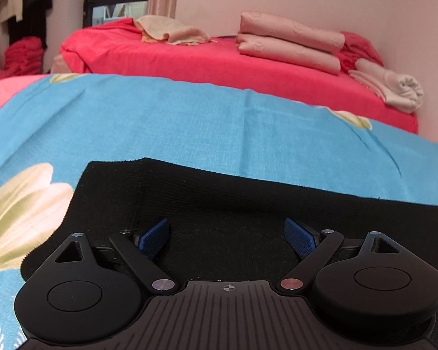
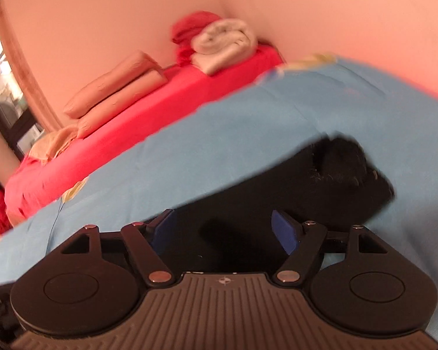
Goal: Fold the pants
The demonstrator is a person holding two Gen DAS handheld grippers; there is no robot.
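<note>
A pink-walled bedroom holds two beds, and the nearer one, spread with a blue cotton sheet printed with pale tulips [image 1: 189, 122], carries the work.

Nearest in the left wrist view, the left gripper [image 1: 227, 237] has its blue-padded fingers spread wide, closed on nothing, and hangs low over a pair of black, knit-looking pants [image 1: 219, 198] lying flat on the sheet. The fabric fills the space between and under the fingers, and its far hem runs across the view from upper left down to the right, so the long axis lies crosswise to this gripper. One squared corner shows just beyond the left finger, toward the sheet's left edge.

In the blurred right wrist view the right gripper [image 2: 223, 229] is also open, with the pants [image 2: 321, 180] directly under and ahead of it, running away to the right and ending in a rumpled, bulkier end near the sheet's right side. Whether either pad touches the cloth cannot be told.

Both grippers sit over the garment; judging by the corner beside it, the left looks better placed to pinch an edge, while the right is nearer the bunched end that would need carrying over.

Farther off, across a gap, a red-covered bed [image 1: 219, 61] bears stacked, folded pink quilts [image 1: 289, 40] and a rolled beige towel [image 1: 394, 87] by the wall.
</note>
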